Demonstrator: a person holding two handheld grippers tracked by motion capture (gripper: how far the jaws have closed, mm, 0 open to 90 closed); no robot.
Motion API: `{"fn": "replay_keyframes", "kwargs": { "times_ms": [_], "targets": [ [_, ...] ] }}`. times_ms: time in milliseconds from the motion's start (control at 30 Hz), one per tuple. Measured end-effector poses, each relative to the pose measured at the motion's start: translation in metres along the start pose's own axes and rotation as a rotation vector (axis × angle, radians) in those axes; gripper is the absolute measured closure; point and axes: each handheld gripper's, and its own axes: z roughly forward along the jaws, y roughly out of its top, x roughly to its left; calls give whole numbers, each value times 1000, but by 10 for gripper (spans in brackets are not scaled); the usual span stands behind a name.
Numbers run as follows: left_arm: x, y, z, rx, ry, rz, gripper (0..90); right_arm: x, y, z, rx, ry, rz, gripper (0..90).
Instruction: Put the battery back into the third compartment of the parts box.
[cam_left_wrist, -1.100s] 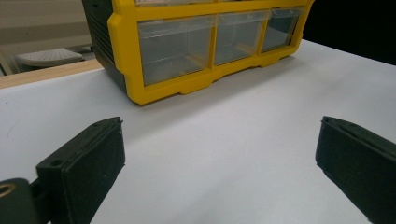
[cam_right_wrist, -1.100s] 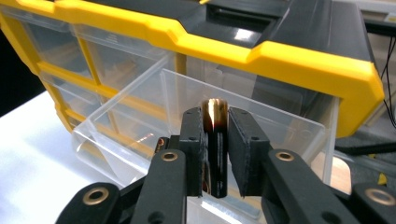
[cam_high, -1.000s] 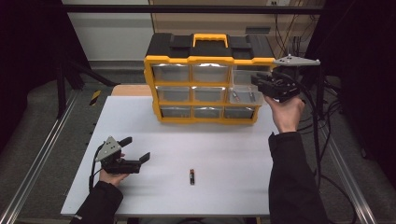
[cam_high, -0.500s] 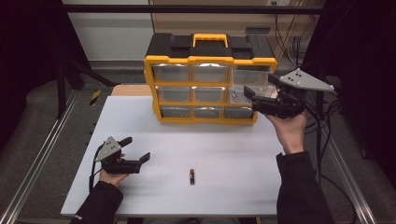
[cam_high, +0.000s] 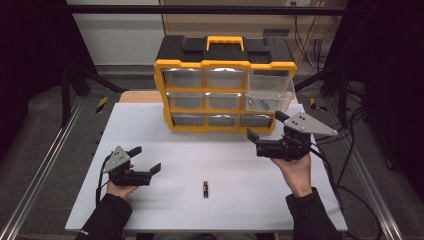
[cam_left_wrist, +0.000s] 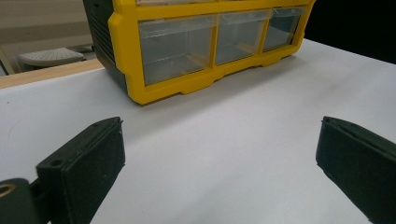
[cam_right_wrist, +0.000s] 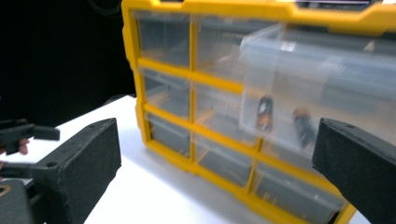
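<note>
**High view: right gripper drawn back from the open drawer**

The right gripper (cam_high: 266, 134), jaws apart and empty, has dropped from the drawer (cam_high: 270, 91) at upper right of the organizer (cam_high: 225, 65) to mid-right; the drawer stands pulled out, two batteries inside, likely awaiting another. Left gripper (cam_high: 148, 160), also spread empty, rests lower left. A battery (cam_high: 205, 189) lies at lower centre of the table (cam_high: 200, 150).

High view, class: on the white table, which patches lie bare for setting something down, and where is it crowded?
Bare: the wide strip of white table between the yellow organiser and the battery, and the left part beyond the left hand-held gripper. Crowded: the right side, where the right hand-held gripper hangs below the pulled-out clear drawer.
</note>
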Motion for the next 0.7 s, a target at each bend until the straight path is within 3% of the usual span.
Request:
{"fn": "replay_keyframes", "kwargs": {
  "times_ms": [267,700],
  "targets": [
    [-1,0,-1,-6,-1,-3,9,16,-26,8,29,28,17,7],
    [0,0,-1,-8,-4,-2,9,48,-74,44,173,114,-12,7]
  ]
}}
